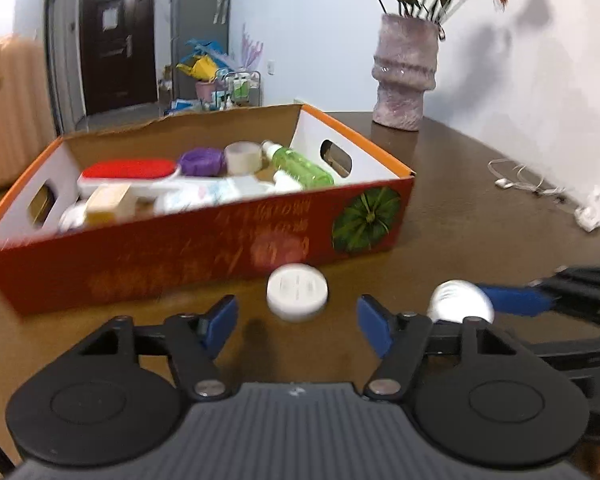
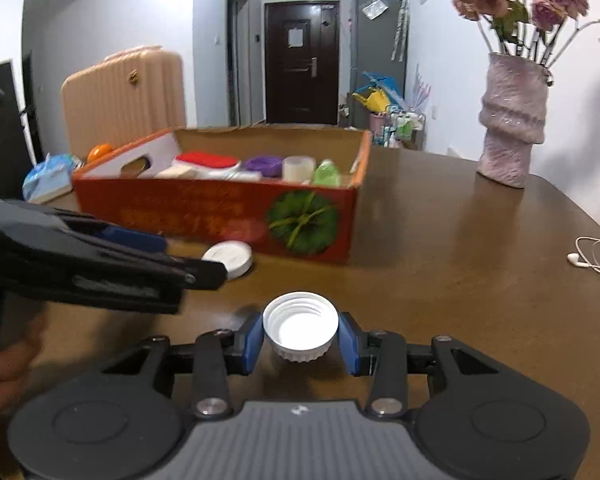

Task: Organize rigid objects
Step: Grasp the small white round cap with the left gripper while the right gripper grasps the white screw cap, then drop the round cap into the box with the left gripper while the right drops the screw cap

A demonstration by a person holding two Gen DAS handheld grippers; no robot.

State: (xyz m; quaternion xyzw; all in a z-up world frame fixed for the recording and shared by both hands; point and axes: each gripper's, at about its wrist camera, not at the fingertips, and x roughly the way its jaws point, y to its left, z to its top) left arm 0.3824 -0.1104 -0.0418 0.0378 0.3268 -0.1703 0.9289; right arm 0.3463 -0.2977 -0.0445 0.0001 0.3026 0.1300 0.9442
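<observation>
A red cardboard box (image 1: 204,248) holds a green bottle (image 1: 300,166), a purple tub (image 1: 202,160), a tape roll (image 1: 243,156) and other items. A white round lid (image 1: 297,291) lies on the brown table in front of the box, just ahead of my open left gripper (image 1: 298,320). My right gripper (image 2: 300,338) is shut on a white screw cap (image 2: 300,326), held open side up. The cap also shows in the left wrist view (image 1: 460,302). The lid (image 2: 230,258) and the box (image 2: 220,216) show in the right wrist view, with the left gripper at the left.
A pink vase (image 2: 512,120) with dried flowers stands at the back right of the table (image 2: 460,280). White earphones (image 2: 596,258) lie near the right edge. A blue packet (image 2: 48,180) and an orange (image 2: 99,151) sit left of the box.
</observation>
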